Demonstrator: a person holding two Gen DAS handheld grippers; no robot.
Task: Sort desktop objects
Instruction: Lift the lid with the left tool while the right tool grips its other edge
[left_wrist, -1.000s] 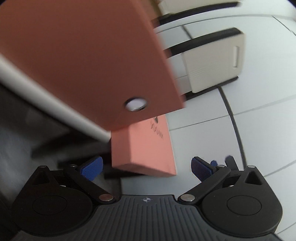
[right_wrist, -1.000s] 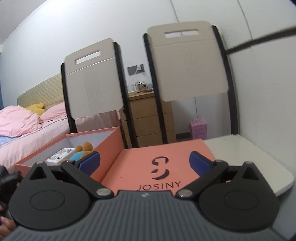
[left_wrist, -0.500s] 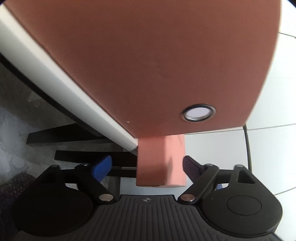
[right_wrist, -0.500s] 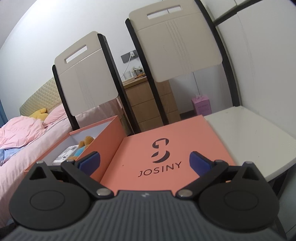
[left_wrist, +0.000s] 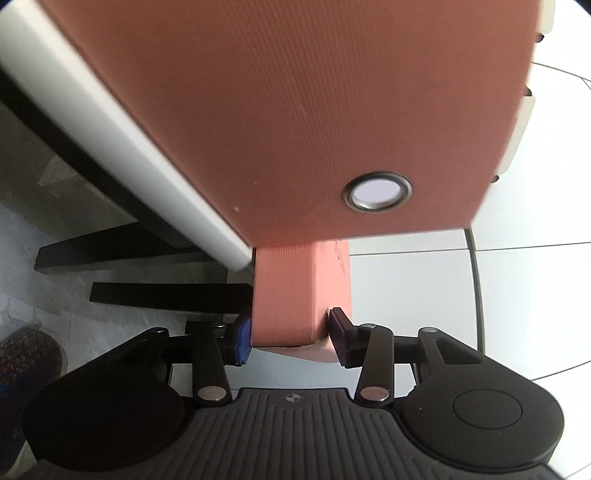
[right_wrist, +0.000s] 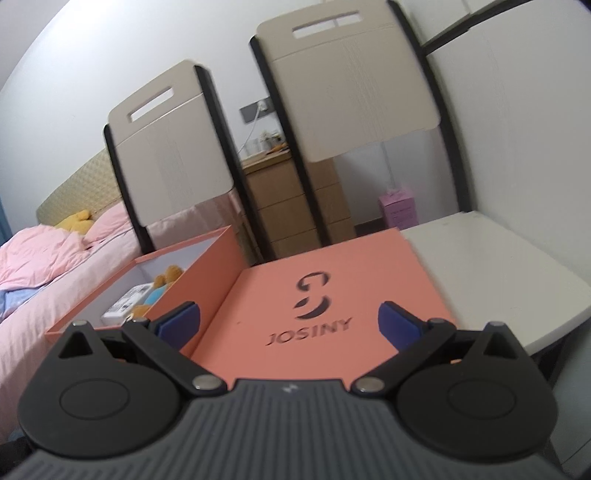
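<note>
A: What room and surface did the figure show?

B: A bedroom: a white table (right_wrist: 491, 266) ahead of the right gripper (right_wrist: 288, 321), two folding chairs (right_wrist: 351, 81) beyond it, a bed with pink bedding (right_wrist: 44, 258) off to its left.

A: And the left gripper (left_wrist: 290, 334)?

B: Its fingers were clamped on the short side wall of the orange lid (left_wrist: 291, 291), one pad against each face. Just above the grip loomed the orange box (left_wrist: 295, 110), its end wall with a metal eyelet (left_wrist: 376, 191) filling the view; the table edge ran to the gripper's left.

A: The right one?

B: Its fingers stood apart, holding nothing, poised over the near edge of the lid's printed top. Forward and left of it the box stood uncovered, with a plush toy (right_wrist: 164, 282) and a small white carton (right_wrist: 125, 302) inside.

A: So which step was it?

B: Judged only: the lid lay flat beside the box, which suits either taking it off or putting it on.

A: How to handle it well?

B: Probably keep the pinch square on the thin wall, since cardboard buckles, and steady the far side with the free gripper.
</note>
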